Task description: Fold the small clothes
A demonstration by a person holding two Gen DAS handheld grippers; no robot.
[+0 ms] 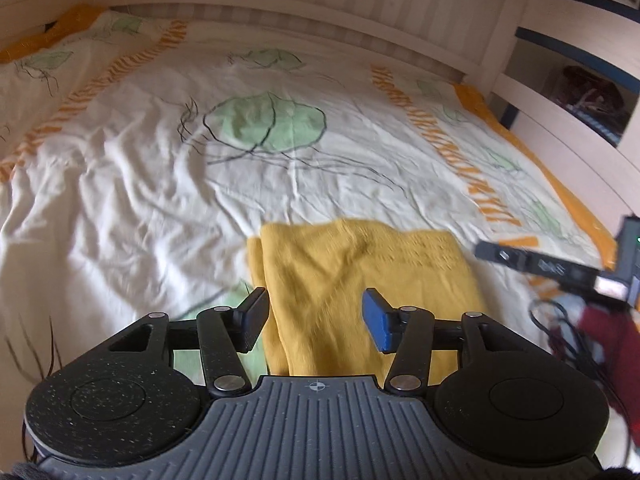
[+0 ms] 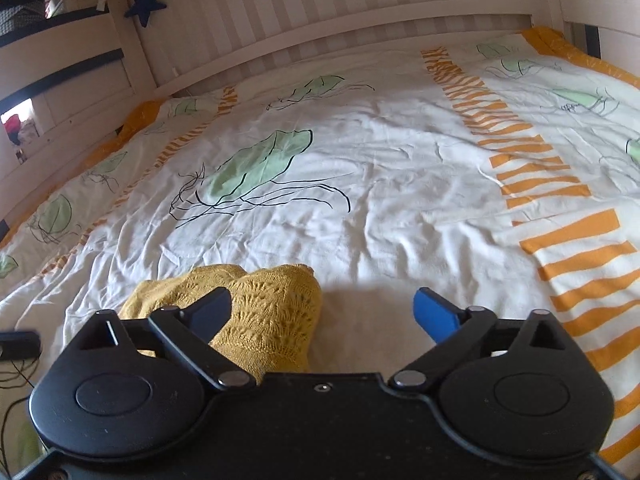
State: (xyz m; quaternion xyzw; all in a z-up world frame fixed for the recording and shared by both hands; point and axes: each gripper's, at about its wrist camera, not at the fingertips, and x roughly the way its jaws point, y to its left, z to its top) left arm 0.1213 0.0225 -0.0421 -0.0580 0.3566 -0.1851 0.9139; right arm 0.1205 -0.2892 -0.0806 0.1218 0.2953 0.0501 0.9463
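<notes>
A: Seen one mustard-yellow knitted garment, folded, lying flat on the white printed bedspread. Left gripper hovered just above the garment's near part, jaws apart, nothing pinched.

B: Right gripper also spread wide, clamped on nothing; lacy yellow edge lay under its left finger, bare bedspread under the rest.

A: Judged the fold as just laid down. Best to lift both clear straight up, without snagging the open knit, then press the layers flat and square the edges.

B: Counted: one garment, two grippers, one bedspread. Off to the garment's right, dark red cloth and black cables, too blurred to name further.
</notes>
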